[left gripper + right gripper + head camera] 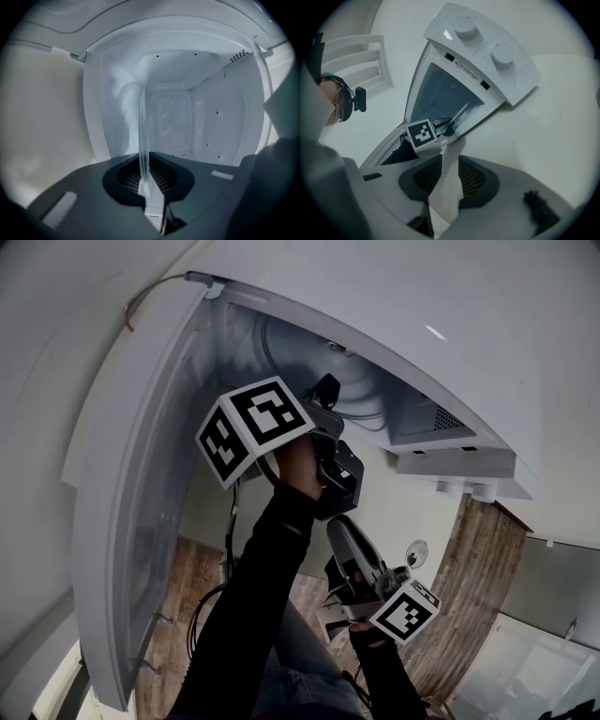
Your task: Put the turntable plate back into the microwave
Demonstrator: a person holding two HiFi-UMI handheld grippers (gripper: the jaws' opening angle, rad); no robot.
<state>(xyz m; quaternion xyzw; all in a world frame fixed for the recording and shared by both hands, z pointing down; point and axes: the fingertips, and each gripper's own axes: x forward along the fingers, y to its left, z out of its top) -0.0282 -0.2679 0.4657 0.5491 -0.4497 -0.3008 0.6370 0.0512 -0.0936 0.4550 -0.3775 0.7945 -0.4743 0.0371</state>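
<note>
Black sleeves [270, 573], black-and-white marker cubes [251, 427]

Turntable plate [142, 133] on edge inside microwave [225, 122], door [131, 549] at left, right gripper [451, 161] outside

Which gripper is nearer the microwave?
Left. The left gripper reaches into the microwave, shut on the plate; the right gripper hangs outside, back from the opening, open and empty.

There is one microwave [480, 47], with two knobs on its panel, an upper knob [465, 24] and a lower knob [502, 54], and one door [141, 521] standing open at its side. One glass turntable plate [143, 136] stands on edge in the microwave's opening. There are two grippers, the left gripper [145, 174] at the microwave's mouth and the right gripper [447, 180] well back from it, and two marker cubes, a left cube [251, 427] and a right cube [405, 610].
</note>
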